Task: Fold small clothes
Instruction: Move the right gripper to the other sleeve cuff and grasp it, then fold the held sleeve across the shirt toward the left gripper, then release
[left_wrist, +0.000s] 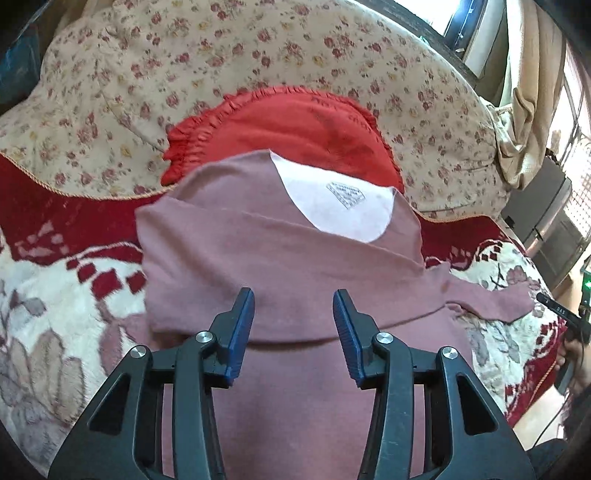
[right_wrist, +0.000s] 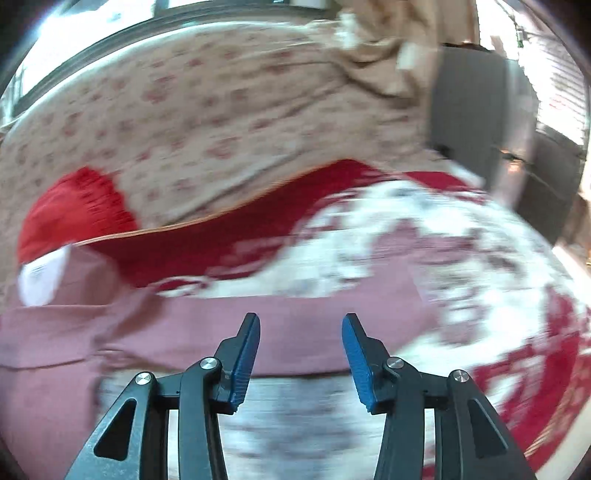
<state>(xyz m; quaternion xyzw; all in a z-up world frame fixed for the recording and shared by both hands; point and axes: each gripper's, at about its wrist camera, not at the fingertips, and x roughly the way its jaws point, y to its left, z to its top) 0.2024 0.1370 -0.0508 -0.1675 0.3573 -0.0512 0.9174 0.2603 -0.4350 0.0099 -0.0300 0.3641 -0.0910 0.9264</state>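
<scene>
Both the left gripper (left_wrist: 293, 306) and right gripper (right_wrist: 301, 330) hover wide open and empty over the soft, light, limp pink shirt (left_wrist: 277, 258) on the bed blanket (left_wrist: 55, 295); grasp at a hem or sleeve (right_wrist: 295, 302), which only the blurred right view centres, while the left shows the collar label (left_wrist: 345, 194).

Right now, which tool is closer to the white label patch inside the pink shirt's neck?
Left. The left tool hangs open over the shirt, with the patch just ahead. The right tool, also open, is over the sleeve; its blurry view shows the patch far off to its left.
</scene>
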